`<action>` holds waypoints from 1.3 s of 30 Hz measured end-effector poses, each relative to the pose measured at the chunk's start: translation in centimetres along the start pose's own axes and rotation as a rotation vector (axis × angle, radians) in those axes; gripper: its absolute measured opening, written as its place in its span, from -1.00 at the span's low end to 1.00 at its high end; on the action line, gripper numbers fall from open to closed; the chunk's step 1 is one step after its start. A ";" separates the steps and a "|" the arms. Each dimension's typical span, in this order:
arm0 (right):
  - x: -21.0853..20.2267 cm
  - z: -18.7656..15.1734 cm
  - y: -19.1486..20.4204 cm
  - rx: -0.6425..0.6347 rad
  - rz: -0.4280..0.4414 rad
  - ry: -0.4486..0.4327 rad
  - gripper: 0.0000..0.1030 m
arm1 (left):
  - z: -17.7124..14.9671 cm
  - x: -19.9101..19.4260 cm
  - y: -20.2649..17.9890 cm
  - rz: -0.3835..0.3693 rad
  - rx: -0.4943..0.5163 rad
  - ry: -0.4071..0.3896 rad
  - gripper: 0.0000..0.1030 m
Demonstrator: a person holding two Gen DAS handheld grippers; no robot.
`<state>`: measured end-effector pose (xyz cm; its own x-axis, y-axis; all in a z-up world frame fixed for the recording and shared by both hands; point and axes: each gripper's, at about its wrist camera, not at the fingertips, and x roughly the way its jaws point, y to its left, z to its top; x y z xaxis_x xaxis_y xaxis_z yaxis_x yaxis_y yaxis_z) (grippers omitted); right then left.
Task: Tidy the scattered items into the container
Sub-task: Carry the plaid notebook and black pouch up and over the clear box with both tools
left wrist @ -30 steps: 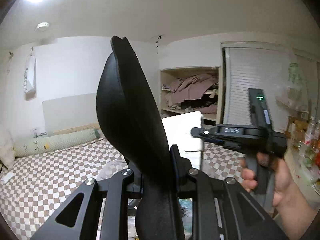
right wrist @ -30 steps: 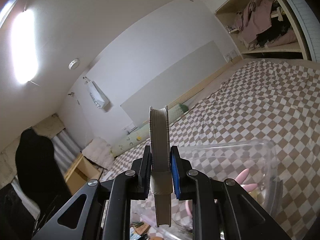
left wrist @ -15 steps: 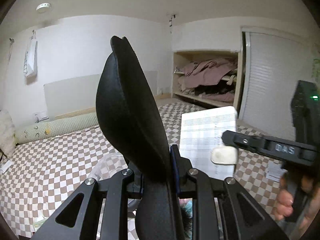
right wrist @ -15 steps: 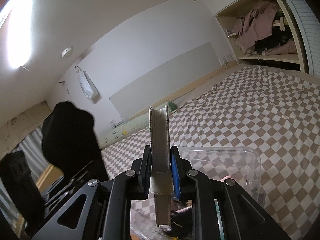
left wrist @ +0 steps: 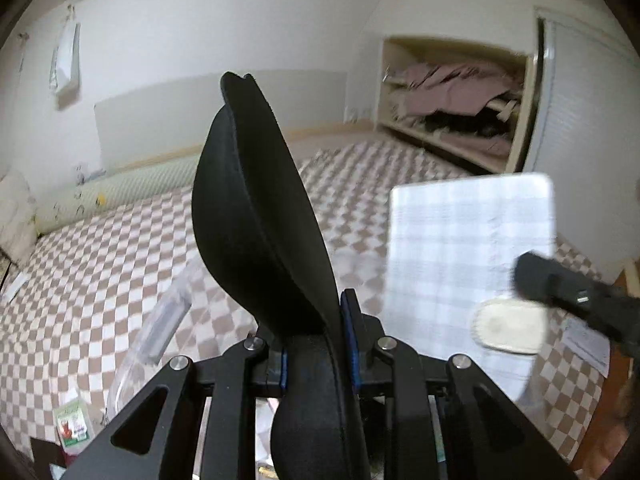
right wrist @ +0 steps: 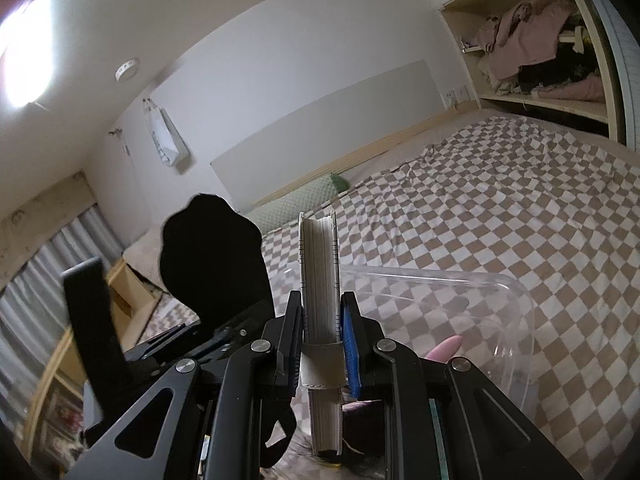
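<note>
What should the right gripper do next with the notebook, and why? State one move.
Probably lower the right gripper a little and release. Its jaws are shut on the notebook, held upright, edge-on over the clear plastic container, whose rim lies just ahead, with items already inside.

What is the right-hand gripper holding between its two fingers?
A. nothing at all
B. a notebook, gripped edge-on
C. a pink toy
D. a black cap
B: in the right wrist view the right gripper is clamped on a notebook, page edges facing the camera, over the clear container.
</note>
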<state>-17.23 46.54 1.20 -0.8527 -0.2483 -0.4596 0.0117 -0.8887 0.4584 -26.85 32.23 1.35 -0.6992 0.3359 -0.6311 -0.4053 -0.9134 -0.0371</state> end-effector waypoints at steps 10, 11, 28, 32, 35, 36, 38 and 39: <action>1.1 -0.4 0.6 -0.027 -0.020 0.037 -0.62 | -1.4 5.7 1.2 0.091 -0.020 0.247 -0.59; 1.3 -0.5 0.9 -0.039 -0.029 0.042 -0.62 | -1.5 6.0 1.3 0.094 -0.019 0.270 -0.59; 2.9 -1.0 1.9 -0.061 -0.057 0.075 -0.62 | -3.1 7.8 2.0 0.142 0.005 0.380 -0.59; 3.4 -1.3 1.7 -0.050 -0.063 0.096 -0.62 | -3.5 8.2 2.4 0.149 0.003 0.389 -0.59; 3.5 -1.3 1.9 -0.057 -0.061 0.102 -0.63 | -3.6 8.4 2.7 0.152 0.001 0.394 -0.59; 3.6 -1.4 2.0 -0.062 -0.066 0.104 -0.63 | -3.6 8.5 2.8 0.153 0.001 0.395 -0.59; 3.8 -1.5 2.1 -0.070 -0.082 0.113 -0.63 | -3.7 8.7 3.0 0.155 0.000 0.398 -0.59; 4.0 -1.6 2.1 -0.072 -0.091 0.125 -0.62 | -3.8 8.8 3.1 0.156 -0.001 0.400 -0.59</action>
<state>-19.83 43.09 -0.90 -0.7803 -0.2074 -0.5900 -0.0215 -0.9339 0.3568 -32.04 31.48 -7.24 -0.4683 0.0786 -0.8801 -0.3126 -0.9463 0.0818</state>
